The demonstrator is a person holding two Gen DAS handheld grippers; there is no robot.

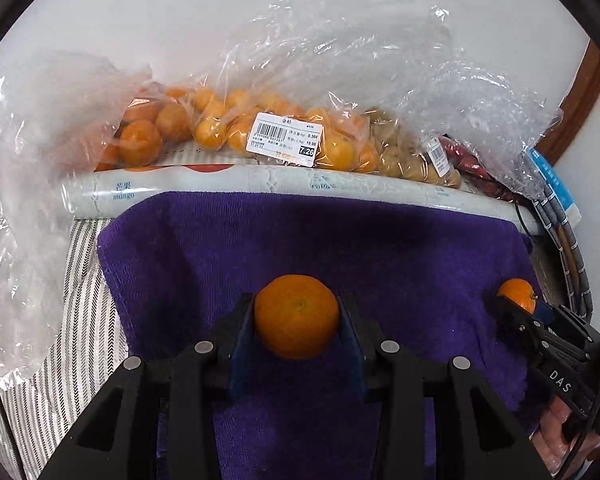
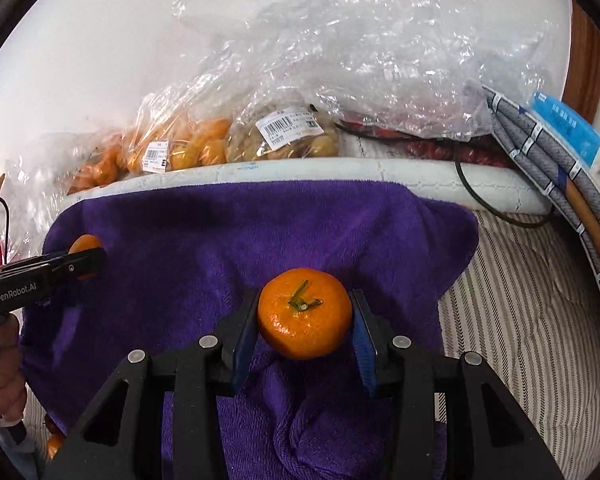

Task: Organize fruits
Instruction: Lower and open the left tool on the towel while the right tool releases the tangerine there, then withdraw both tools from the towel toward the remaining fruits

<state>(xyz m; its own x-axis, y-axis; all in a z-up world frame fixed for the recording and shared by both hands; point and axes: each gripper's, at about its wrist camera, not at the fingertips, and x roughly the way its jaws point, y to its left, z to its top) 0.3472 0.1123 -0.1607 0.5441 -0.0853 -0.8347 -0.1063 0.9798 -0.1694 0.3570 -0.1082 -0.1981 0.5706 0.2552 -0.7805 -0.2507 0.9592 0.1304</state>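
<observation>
My left gripper (image 1: 297,310) is shut on a mandarin (image 1: 296,316) and holds it over a purple towel (image 1: 300,240). My right gripper (image 2: 305,310) is shut on a second mandarin (image 2: 304,314) with a green stem, over the same towel (image 2: 240,240). The right gripper also shows in the left wrist view (image 1: 514,304), at the towel's right edge, with its mandarin (image 1: 518,294). The left gripper shows in the right wrist view (image 2: 80,258), at the towel's left edge, with its mandarin (image 2: 85,245).
Behind the towel a rolled white mat (image 1: 260,188) carries clear bags: mandarins (image 1: 148,136), small orange fruits with a price label (image 1: 284,140), brownish fruits (image 2: 284,140) and red fruits (image 2: 440,144). A striped cloth (image 2: 520,320) lies underneath. Cables (image 2: 540,160) lie right. More mandarins (image 2: 54,442) sit bottom left.
</observation>
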